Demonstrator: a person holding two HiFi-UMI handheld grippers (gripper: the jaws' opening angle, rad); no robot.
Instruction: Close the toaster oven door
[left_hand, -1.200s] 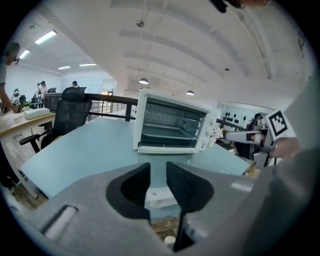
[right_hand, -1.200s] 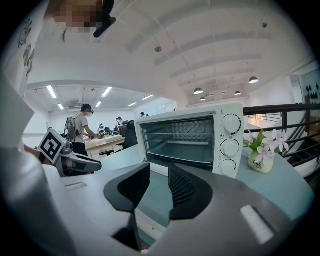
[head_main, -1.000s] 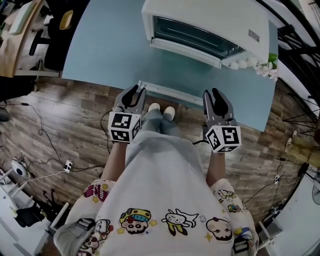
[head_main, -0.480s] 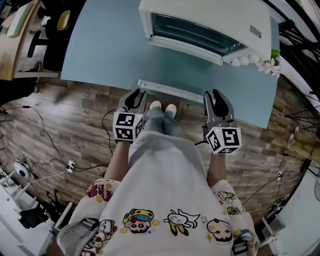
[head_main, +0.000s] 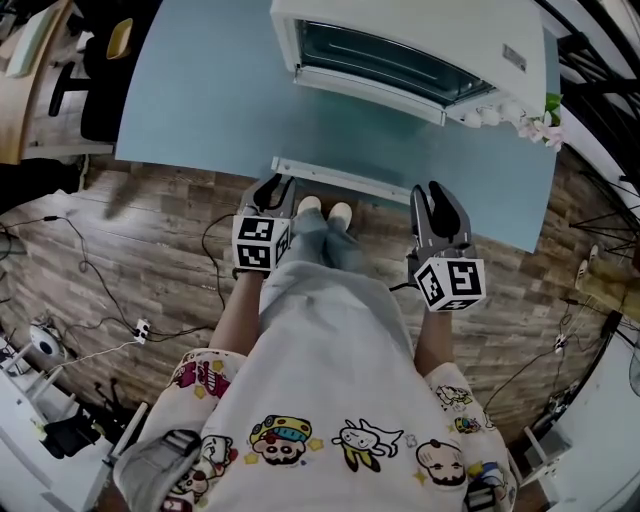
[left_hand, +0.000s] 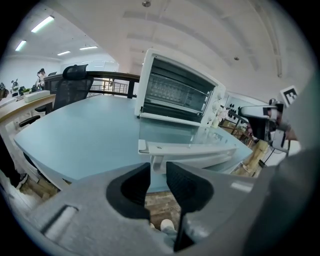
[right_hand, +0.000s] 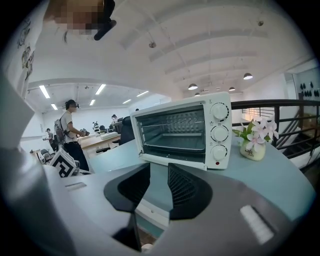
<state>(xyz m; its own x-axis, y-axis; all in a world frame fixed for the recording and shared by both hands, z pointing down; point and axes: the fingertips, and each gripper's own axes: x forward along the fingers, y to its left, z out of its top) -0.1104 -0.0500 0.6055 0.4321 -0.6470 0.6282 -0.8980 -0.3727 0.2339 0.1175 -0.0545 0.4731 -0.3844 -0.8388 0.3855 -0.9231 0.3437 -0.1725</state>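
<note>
Approach step. Toaster oven (head_main: 400, 45) on worktop (head_main: 200, 90); door (left_hand: 170, 135) lies open flat, handle (head_main: 340, 180) at near edge. Left tool (head_main: 275, 186) sits just beside the handle's left end, jaws narrowly apart, empty. Right tool (head_main: 437, 195) likewise, empty. Next, likely: get under handle, swing door up.

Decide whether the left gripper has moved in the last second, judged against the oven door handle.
Yes. The left gripper has edged forward and slightly right, closer to the left end of the door handle.

Head view looking steeply down; gripper views, low at near edge of pale blue table (head_main: 220, 100), both facing white metal toaster oven (head_main: 420, 25).
</note>
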